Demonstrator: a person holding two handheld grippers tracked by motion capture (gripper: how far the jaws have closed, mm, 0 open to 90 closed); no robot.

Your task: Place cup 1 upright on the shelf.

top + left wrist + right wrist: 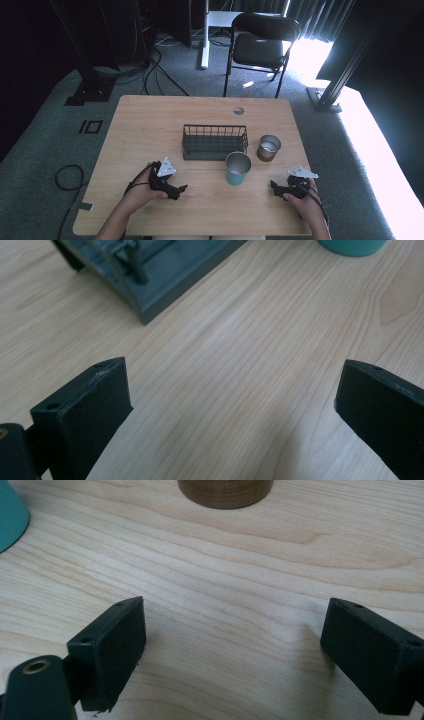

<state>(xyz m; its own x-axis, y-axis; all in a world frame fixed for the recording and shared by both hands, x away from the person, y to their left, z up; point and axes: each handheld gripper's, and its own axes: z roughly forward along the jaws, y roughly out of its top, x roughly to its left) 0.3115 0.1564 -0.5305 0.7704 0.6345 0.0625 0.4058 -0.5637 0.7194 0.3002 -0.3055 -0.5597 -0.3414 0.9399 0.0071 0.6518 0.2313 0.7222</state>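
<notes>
High view: two metal cups and a wire basket stand on a wooden table, with a gripper resting at each near corner.
Teal cup: stands upright, mouth up, near the middle of the table, just in front of the basket's right end and closest to both grippers.
Brown cup: upright too, mouth up, just beside the basket's right end, a little nearer the right edge and apart from the teal one.
Wire basket: dark, long side running parallel to the near edge, at the table's centre; looks empty.
Long axis: each cup's axis is vertical; the teal cup tapers, narrower at the base than at the rim.
Handling, as I judge it: thin-walled steel, light, rigid, smooth and likely slippery; it could tip or slide if nudged at the rim.
Where to grip: across the wall around mid-height or on the rim, jaws square to the side, since the taper could let it slip downward.
Left gripper: low over the near left part of the table, jaws spread wide, nothing between them; the left gripper view has the basket's corner ahead.
Right gripper: near the near right corner, jaws wide apart and empty; the right gripper view has the brown cup's base ahead.
</notes>
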